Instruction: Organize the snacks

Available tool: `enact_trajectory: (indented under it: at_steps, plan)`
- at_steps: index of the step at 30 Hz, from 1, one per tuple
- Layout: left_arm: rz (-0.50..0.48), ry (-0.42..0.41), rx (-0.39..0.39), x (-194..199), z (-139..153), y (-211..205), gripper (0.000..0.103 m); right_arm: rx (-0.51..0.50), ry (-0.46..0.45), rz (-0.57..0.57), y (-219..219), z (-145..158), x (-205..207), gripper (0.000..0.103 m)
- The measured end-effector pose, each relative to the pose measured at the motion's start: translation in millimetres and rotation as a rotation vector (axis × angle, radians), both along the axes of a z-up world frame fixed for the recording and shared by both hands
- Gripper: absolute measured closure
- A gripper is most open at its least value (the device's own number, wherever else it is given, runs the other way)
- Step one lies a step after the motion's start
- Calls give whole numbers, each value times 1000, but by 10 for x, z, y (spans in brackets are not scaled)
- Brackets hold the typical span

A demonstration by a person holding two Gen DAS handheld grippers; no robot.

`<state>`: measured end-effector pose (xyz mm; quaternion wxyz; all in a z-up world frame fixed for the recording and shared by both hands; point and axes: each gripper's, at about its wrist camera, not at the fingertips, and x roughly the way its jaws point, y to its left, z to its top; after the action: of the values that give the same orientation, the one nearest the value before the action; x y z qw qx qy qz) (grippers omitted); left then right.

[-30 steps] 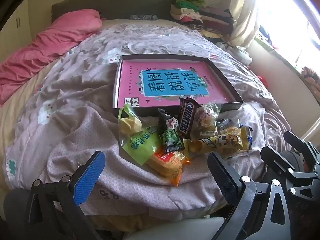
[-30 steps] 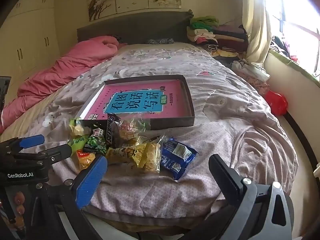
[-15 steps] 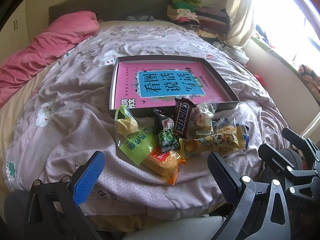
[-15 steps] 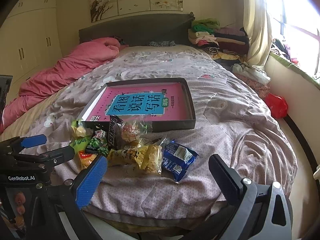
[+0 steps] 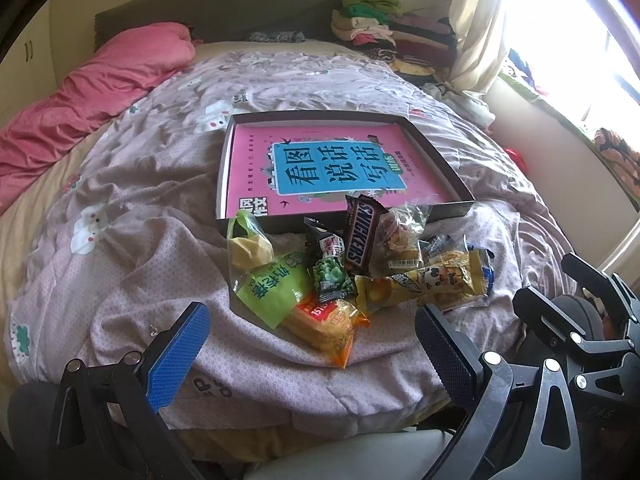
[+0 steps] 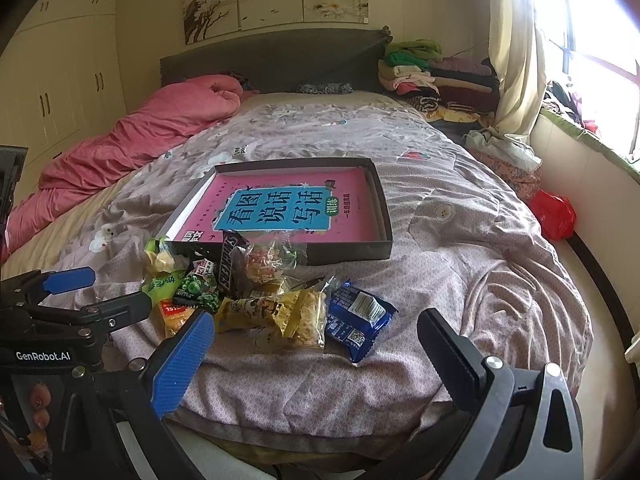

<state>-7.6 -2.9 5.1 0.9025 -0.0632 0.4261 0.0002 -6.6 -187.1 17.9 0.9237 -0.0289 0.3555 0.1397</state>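
shallow dark box: on bed, holds only pink book | snack pile: on bedspread, touching box's near wall, outside it | left gripper: fingers apart, empty | right gripper: fingers apart, empty

Glossy crinkled plastic snack wrappers; matt cardboard tray; soft wrinkled cloth bedspread.
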Motion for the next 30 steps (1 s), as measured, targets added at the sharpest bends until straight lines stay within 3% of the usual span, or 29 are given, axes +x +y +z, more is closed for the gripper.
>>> enact_trajectory:
  at_steps: [30]
  plan:
    - [7, 30, -17, 35, -51, 66, 1, -17, 1, 22, 43, 1, -12, 1]
